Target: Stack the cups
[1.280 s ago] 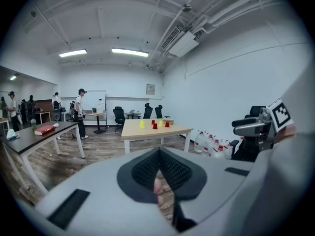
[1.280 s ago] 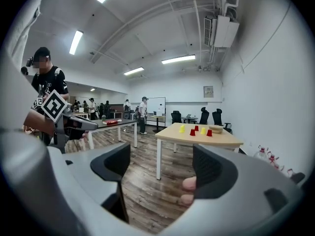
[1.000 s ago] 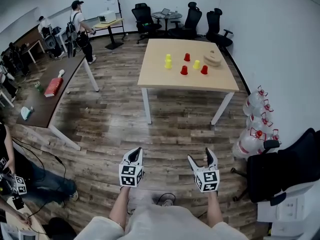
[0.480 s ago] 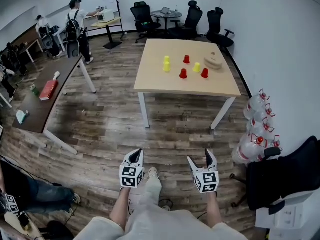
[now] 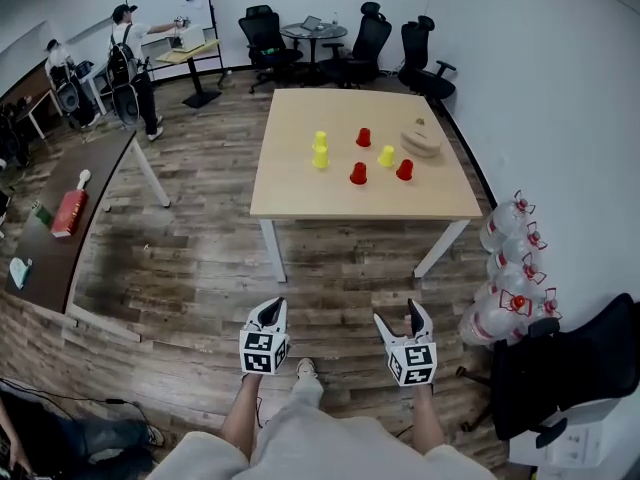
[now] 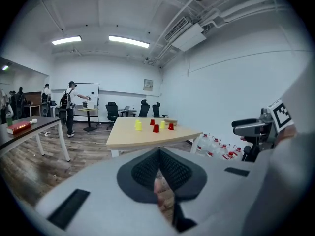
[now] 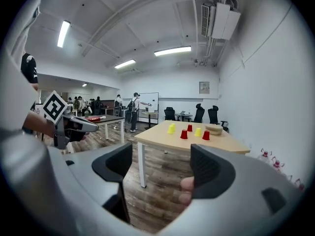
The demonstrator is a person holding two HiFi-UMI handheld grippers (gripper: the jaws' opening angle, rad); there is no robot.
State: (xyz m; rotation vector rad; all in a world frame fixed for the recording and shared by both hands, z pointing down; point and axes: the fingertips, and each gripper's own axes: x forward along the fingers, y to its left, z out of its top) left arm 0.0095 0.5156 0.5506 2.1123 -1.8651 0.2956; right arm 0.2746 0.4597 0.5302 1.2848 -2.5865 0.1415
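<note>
1. Far left: a long dark-brown table carries a flat red object. At the back of the room, a person with a backpack stands near a whiteboard.

2. Left gripper: held low over the wood-plank floor, well apart from the cups. The jaws are clenched, the ribbed pads are pressed together, and nothing is gripped.

3. Centre: a rectangular light-wood table on white legs carries all six cups, each standing mouth-down.
   - At the left, a rear yellow plastic cup stands directly behind a front yellow plastic cup. They are close together; whether they touch cannot be told.
   - Next come a rear red plastic cup and a front red plastic cup, standing apart.
   - A single yellow plastic cup stands between those and the right-hand red plastic cup.
   - A round light-wood object lies near the table's far right corner, just beside the single yellow plastic cup.

4. Right gripper: held level with the left gripper, over the floor. The jaws are released and wide apart, with only floor between them. In the right gripper view, a fingertip of the holding hand shows beside the right pad.

5. Far right: clear water bottles with red caps are grouped on the floor near the white wall. A black office chair stands nearer the camera.
</note>
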